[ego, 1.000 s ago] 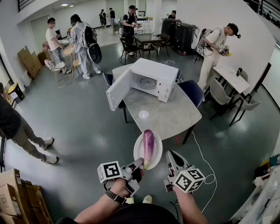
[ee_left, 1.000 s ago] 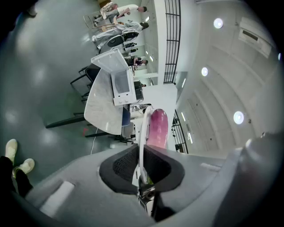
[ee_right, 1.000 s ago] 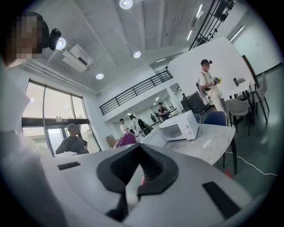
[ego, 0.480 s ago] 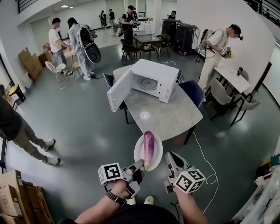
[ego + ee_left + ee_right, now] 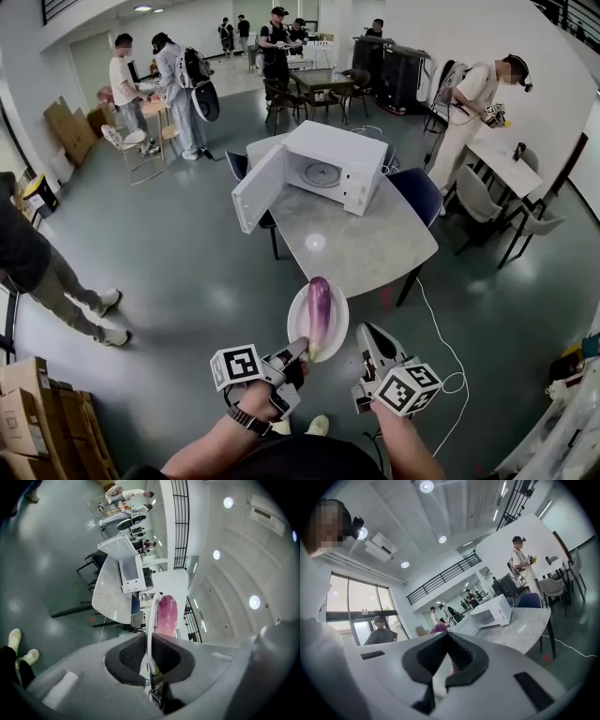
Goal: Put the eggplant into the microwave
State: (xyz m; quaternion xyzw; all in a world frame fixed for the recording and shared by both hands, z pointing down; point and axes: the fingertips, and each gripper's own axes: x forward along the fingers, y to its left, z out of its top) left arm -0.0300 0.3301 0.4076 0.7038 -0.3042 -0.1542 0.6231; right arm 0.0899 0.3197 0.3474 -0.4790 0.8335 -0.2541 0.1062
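Note:
A purple eggplant [image 5: 319,314] lies lengthwise on a white plate [image 5: 297,325] held in the air before me. My left gripper [image 5: 298,352] is shut on the plate's near rim; the left gripper view shows the plate [image 5: 150,620] edge-on between the pads, with the eggplant [image 5: 165,616] beyond. My right gripper [image 5: 369,334] hangs beside the plate, shut and empty. The white microwave [image 5: 325,170] stands on the far part of a round grey table [image 5: 366,248], its door [image 5: 255,190] swung wide open to the left. The right gripper view also shows the microwave [image 5: 494,611].
Dark chairs [image 5: 417,192] stand around the table. A white cable [image 5: 441,328] trails over the floor at the right. Several people stand at the back and left of the hall. Cardboard boxes [image 5: 37,422] are stacked at lower left.
The table and microwave have come slightly nearer in the head view. Both grippers keep their places, and the plate and eggplant stay held. People in the background have shifted.

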